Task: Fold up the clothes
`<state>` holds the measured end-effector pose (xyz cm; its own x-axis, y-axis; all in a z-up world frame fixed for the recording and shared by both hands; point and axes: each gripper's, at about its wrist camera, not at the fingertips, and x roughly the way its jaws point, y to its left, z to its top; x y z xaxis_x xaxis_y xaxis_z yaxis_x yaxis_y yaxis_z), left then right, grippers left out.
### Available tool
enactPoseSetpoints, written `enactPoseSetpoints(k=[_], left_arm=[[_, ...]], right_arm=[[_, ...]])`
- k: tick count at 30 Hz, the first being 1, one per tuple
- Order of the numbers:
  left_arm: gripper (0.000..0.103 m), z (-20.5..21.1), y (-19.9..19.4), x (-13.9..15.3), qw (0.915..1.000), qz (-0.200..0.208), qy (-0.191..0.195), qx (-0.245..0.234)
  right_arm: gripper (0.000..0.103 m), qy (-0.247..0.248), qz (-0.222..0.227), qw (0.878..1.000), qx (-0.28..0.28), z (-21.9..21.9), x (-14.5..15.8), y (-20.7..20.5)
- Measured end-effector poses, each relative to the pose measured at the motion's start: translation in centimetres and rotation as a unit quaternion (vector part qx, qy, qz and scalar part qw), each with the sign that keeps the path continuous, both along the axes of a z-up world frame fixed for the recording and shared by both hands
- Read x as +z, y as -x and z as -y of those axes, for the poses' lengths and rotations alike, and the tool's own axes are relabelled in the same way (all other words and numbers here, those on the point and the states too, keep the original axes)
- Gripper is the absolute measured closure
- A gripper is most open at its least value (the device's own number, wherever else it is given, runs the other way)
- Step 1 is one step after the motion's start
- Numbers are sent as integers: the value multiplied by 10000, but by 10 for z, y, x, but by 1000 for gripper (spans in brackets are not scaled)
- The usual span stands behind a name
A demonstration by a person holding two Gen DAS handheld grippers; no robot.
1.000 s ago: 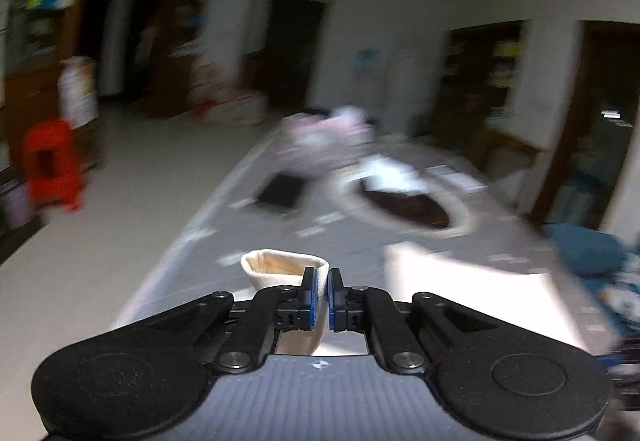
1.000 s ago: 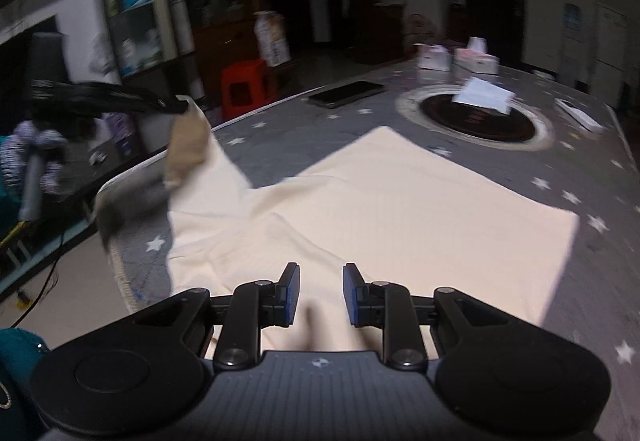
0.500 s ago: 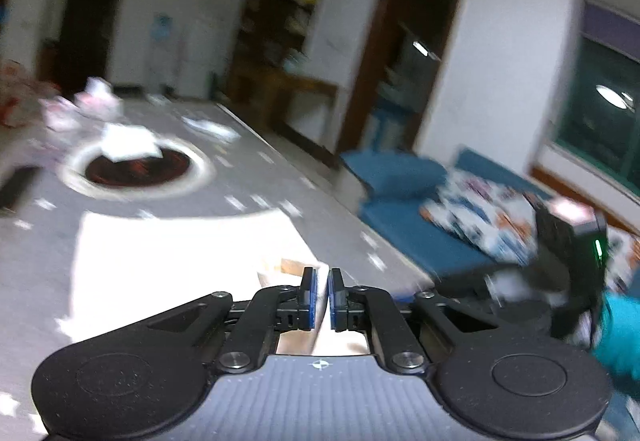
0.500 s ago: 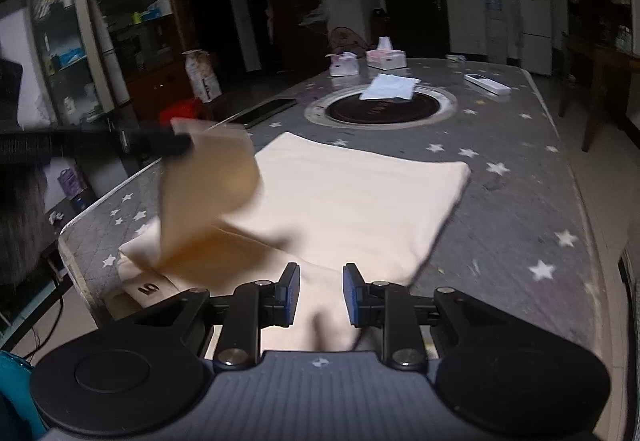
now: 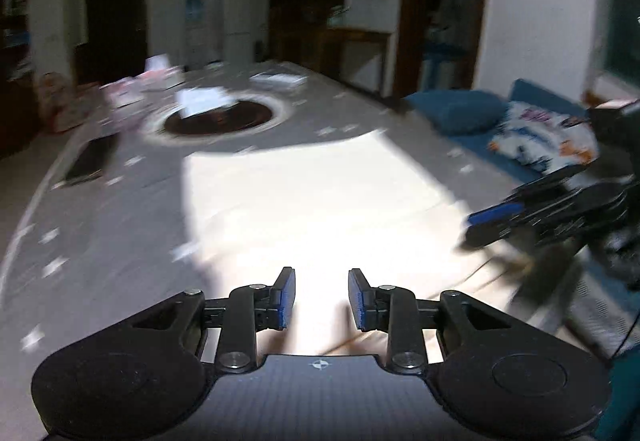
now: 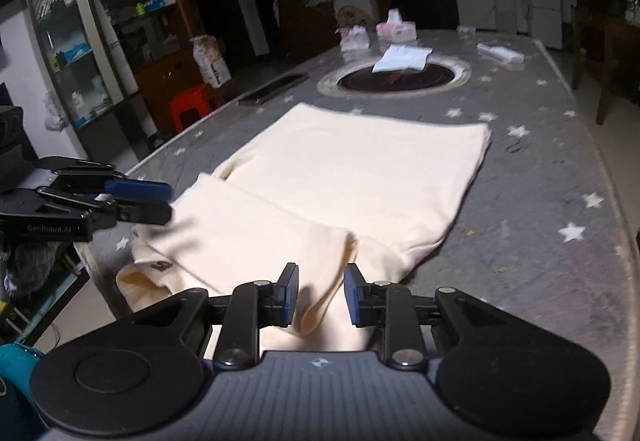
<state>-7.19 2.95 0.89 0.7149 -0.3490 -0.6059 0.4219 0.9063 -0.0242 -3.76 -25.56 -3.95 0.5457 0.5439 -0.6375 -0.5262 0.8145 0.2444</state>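
Cream cotton garment (image 6: 352, 177) lies flat mid-frame on the grey star-print table (image 6: 552, 201), sleeve folded over. Left gripper (image 5: 321, 295) and right gripper (image 6: 320, 291) both have jaws spread, holding nothing.

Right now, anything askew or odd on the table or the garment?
Mostly tidy. The cream garment lies flat on the star-print table, but its near-left end hangs past the table edge, and the folded-over flap sits slightly skewed. Both grippers, left and right, are open and empty.
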Motion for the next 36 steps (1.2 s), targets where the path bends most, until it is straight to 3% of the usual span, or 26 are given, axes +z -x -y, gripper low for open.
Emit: enactPoseSetpoints(k=[3,8,12,14,16,17,18,19,22,26,30,36], left_arm=[[65,-17,5,-7,9997,-62,-163,160],[65,-28,4,-18,9992,-109,-340,184],[65,-38,10,-20,9996,-98,-248,114],[70,-40,8,-22,9998,-115,-151,108],[88,-41,8,-24,9999,-108,-75,44],[91,-41,9,-24,9999,-80,-58,35],[94,-41,9,-23,10000,-58,-44,52],[95,-43,9,-22,9999,-46,-3,108],[96,-52,11,-14,9993,-91,285,228],[96,-60,10,-17,9989,-172,285,332],[90,-60,7,-19,9987,-323,222,320],[90,-59,-10,3,9984,-121,407,367]], right_arm=[[73,32,-78,10000,25,-6,-5,-1],[75,132,-108,9998,76,-14,-3,0],[77,251,-86,9996,-29,-17,0,1],[76,249,-113,9995,-142,-16,0,1],[75,244,-166,9993,-220,-16,-1,1],[76,278,-170,9993,-202,-18,-1,1],[79,285,-159,9993,-187,-20,0,2],[93,285,-146,9993,-174,-21,2,2],[97,222,-82,9996,-119,-22,13,7],[97,216,-56,9998,9,-21,22,16],[86,380,-333,9987,23,-23,4,14],[86,355,107,9993,-110,-14,23,15]])
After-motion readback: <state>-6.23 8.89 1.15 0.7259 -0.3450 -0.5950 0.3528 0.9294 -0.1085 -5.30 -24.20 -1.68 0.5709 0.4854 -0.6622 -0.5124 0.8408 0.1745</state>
